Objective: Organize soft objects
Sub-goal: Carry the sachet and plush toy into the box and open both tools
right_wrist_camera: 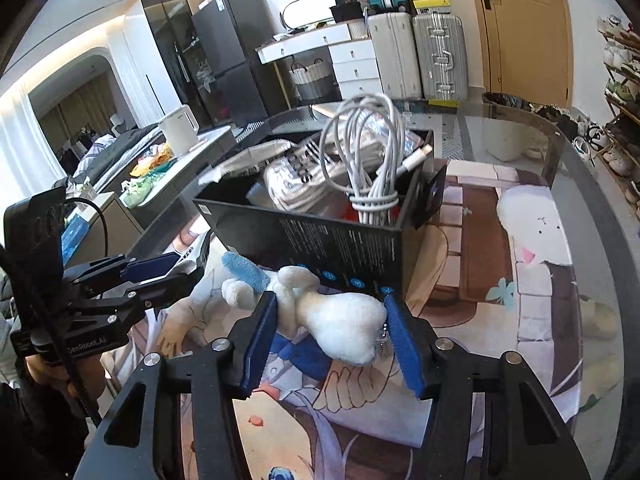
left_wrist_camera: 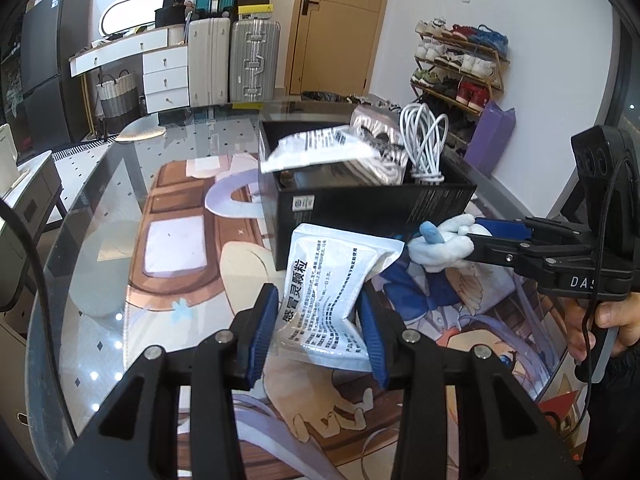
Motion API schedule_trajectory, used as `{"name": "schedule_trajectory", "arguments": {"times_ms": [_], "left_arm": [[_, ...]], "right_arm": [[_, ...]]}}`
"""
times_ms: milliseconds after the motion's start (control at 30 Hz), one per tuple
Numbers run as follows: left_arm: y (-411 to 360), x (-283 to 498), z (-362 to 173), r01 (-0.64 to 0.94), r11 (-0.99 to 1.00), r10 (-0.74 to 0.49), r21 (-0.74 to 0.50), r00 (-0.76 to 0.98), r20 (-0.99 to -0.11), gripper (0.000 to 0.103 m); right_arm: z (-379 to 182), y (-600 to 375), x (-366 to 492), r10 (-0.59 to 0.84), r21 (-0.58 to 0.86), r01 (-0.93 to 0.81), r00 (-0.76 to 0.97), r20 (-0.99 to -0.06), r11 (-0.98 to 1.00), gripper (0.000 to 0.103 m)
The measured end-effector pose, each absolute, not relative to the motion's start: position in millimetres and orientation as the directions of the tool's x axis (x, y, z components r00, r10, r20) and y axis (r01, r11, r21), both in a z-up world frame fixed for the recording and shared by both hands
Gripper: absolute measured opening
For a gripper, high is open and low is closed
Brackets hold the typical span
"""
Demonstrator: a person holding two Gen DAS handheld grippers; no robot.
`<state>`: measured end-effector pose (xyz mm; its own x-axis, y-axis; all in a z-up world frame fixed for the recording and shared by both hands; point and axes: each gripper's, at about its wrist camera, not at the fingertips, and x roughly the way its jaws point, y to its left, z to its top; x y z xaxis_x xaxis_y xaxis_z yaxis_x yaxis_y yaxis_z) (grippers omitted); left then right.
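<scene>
Two grippers work in front of one landmark, the open black box (left_wrist_camera: 360, 208) standing on a glass table (left_wrist_camera: 96, 216) covered by a cartoon-printed mat (right_wrist_camera: 532, 288).

The left gripper (left_wrist_camera: 318, 320) has its blue pads (left_wrist_camera: 266, 320) pressed into the sides of a white medicine sachet (left_wrist_camera: 328, 300) printed with black Chinese text. The packet is pinched and creased at its lower half, and its upper edge reaches up against the near wall of the box. It is lifted clear of the mat, just in front of the box.

The right gripper (right_wrist_camera: 330, 328) holds a small white plush toy (right_wrist_camera: 340, 328) with a blue ear (right_wrist_camera: 246, 272). Its jaws stand about half apart, and both pads touch the toy's body. A small metal chain hangs from the toy near the right-side pad. In the left wrist view the toy sits at the box's near right corner, touching the sachet's top corner or just beside it. A hand (left_wrist_camera: 612, 320) grips that gripper's handle.

Inside the box, a bundled white charging cable (right_wrist_camera: 372, 160) stands upright at the right end. Beside it lies a white Adidas-lettered bag (right_wrist_camera: 296, 184). Another white printed sachet (left_wrist_camera: 316, 148) lies over the box's left rim.

Behind the box, past the table, stand silver suitcases (left_wrist_camera: 252, 64) and a wooden door (left_wrist_camera: 340, 24). A shoe rack (left_wrist_camera: 460, 64) stands to the right of the door.
</scene>
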<state>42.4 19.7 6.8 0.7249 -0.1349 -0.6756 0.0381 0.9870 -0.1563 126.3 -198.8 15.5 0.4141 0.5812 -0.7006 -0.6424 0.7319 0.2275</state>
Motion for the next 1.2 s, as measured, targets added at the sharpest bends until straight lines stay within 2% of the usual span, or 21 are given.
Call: {"name": "schedule_trajectory", "arguments": {"times_ms": [633, 967, 1200], "left_arm": [[23.5, 26.3, 59.0, 0.057, 0.987, -0.133, -0.152, 0.819, -0.559, 0.04], [28.3, 57.3, 70.6, 0.041, 0.983, -0.132, -0.178, 0.833, -0.538, 0.04], [35.1, 97.2, 64.6, 0.009, 0.982, -0.116, -0.19, 0.819, -0.562, 0.04]], "right_arm": [[61.7, -212.3, 115.4, 0.594, 0.202, -0.628, 0.511, -0.621, 0.752, 0.055], [74.2, -197.0, 131.7, 0.571, 0.163, -0.625, 0.535, -0.623, 0.763, 0.055], [71.4, -181.4, 147.5, 0.549, 0.133, -0.628, 0.535, -0.642, 0.767, 0.055]]}}
